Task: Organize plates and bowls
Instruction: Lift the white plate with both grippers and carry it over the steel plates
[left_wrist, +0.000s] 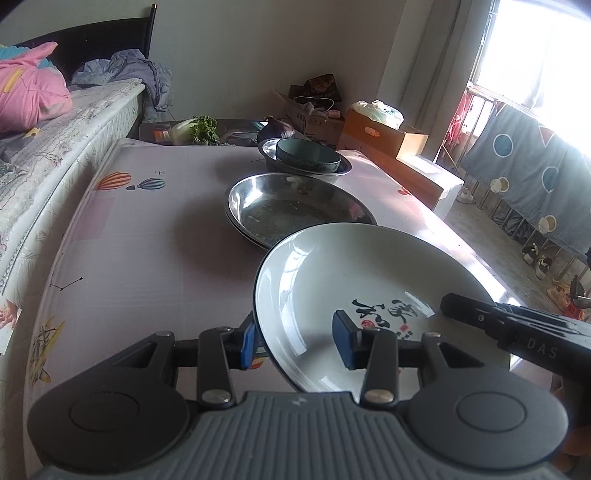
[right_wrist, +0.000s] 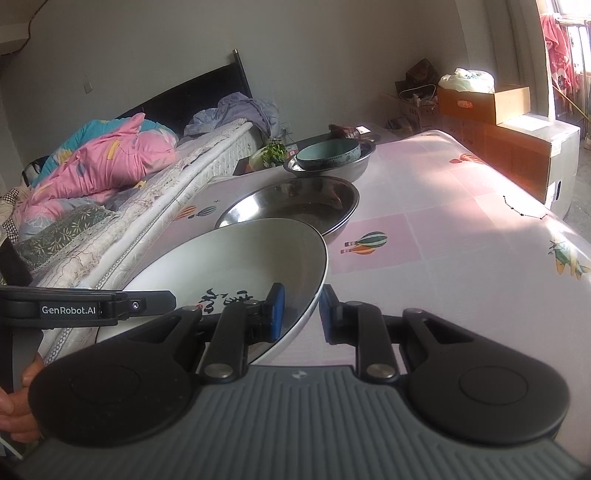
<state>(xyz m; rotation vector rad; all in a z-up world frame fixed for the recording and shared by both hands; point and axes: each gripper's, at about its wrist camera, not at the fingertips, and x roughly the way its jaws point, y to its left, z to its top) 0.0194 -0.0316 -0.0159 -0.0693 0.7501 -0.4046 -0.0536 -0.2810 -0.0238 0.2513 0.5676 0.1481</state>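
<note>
above pink table (left_wrist: 155, 236), white calligraphy plate (left_wrist: 354, 280) pinched between both grippers' (left_wrist: 297, 341) (right_wrist: 301, 312) pads

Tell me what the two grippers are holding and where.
Both hold the white ceramic plate with black calligraphy: left gripper straddles its left rim, right gripper straddles its right rim.

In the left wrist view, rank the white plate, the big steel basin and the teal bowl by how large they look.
1. White plate, though it is nearest the camera, which inflates it.
2. Big steel basin.
3. Teal bowl, farthest away, sitting inside another steel basin.
</note>
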